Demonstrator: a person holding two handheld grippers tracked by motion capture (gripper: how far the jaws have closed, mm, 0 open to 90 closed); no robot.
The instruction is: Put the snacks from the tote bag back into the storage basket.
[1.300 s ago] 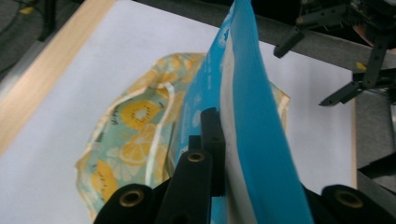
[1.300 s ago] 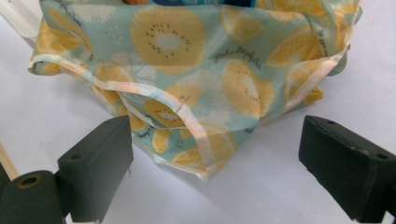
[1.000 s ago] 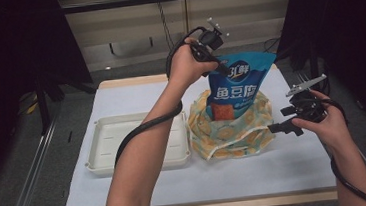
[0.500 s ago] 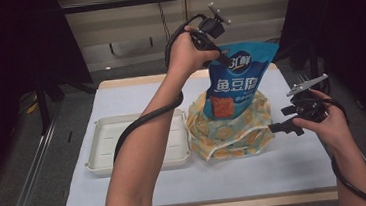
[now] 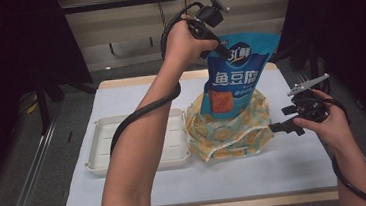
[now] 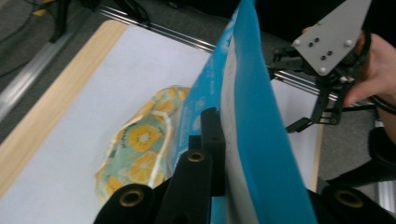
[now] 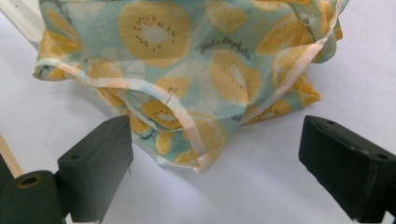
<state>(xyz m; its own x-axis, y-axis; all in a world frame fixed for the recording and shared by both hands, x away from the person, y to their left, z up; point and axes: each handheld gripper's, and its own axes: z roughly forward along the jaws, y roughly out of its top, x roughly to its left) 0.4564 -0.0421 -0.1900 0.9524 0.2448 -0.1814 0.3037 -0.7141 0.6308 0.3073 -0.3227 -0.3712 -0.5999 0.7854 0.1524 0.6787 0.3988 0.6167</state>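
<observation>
Blue snack pouch [image 5: 236, 73] hangs pinched in the left hand-held gripper [image 5: 214, 42], lifting from the fruit-print bag [image 5: 230, 126], while the right hand-held gripper [image 5: 286, 124] waits wide open beside that bag.

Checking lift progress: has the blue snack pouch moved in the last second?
Yes. The blue snack pouch, clamped in the left tongs, has risen further out of the fruit-print bag, which stays on the table.

Wooden table [image 5: 119, 82] with white sheet [image 5: 286, 164]; white tray [image 5: 100, 160] and fruit-print cloth bag [image 5: 229, 134] lie on it, touching.
</observation>
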